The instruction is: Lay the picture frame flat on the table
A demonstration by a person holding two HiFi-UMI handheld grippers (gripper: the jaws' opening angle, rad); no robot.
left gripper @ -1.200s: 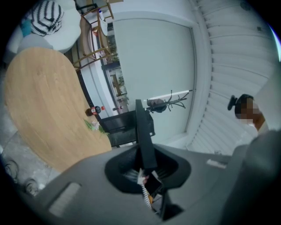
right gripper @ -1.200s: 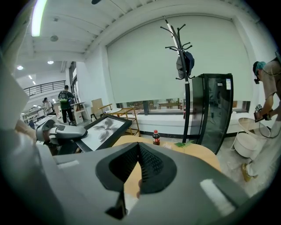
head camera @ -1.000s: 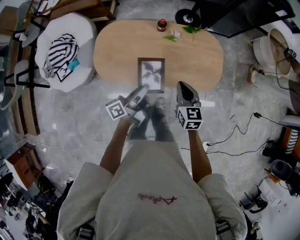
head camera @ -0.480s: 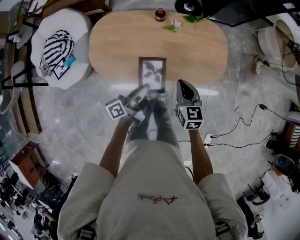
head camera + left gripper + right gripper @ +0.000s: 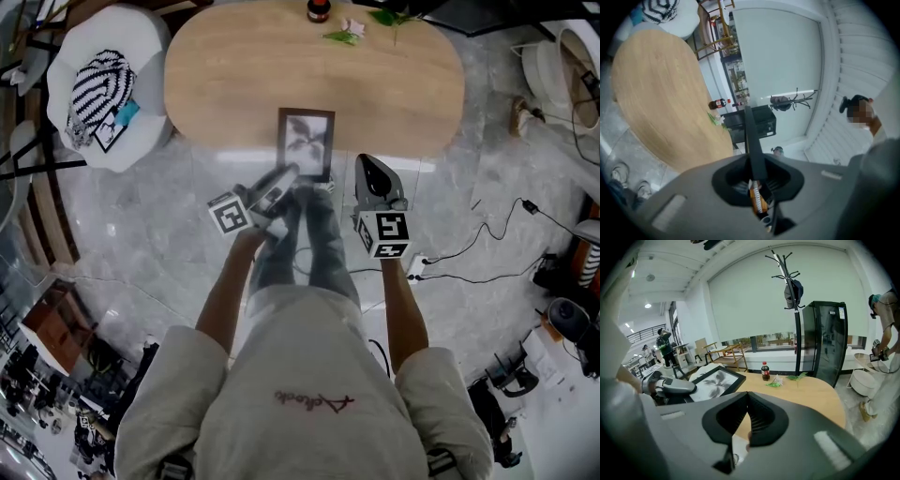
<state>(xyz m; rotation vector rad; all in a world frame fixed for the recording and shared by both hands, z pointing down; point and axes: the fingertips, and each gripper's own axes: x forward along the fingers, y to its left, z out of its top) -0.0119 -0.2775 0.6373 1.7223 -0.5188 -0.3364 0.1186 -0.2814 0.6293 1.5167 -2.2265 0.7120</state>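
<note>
Holding the picture frame (image 5: 306, 142) by its near edge in my left tool (image 5: 286, 176), jaws pinched on it | frame over the desk's (image 5: 234, 84) near edge (not set down yet, I judge) | right tool (image 5: 367, 165) jaws together, nothing in them | remaining: lower, let go.

in the room: one table (image 5: 403, 84), one frame (image 5: 306, 141), one bottle (image 5: 319, 9), two green sprigs (image 5: 342, 37), two grippers, the left gripper (image 5: 289, 172) and the right gripper (image 5: 366, 164), plus one white chair (image 5: 150, 56), one striped cushion (image 5: 94, 84), one coat rack (image 5: 787, 282) and one black cabinet (image 5: 827, 333).
</note>
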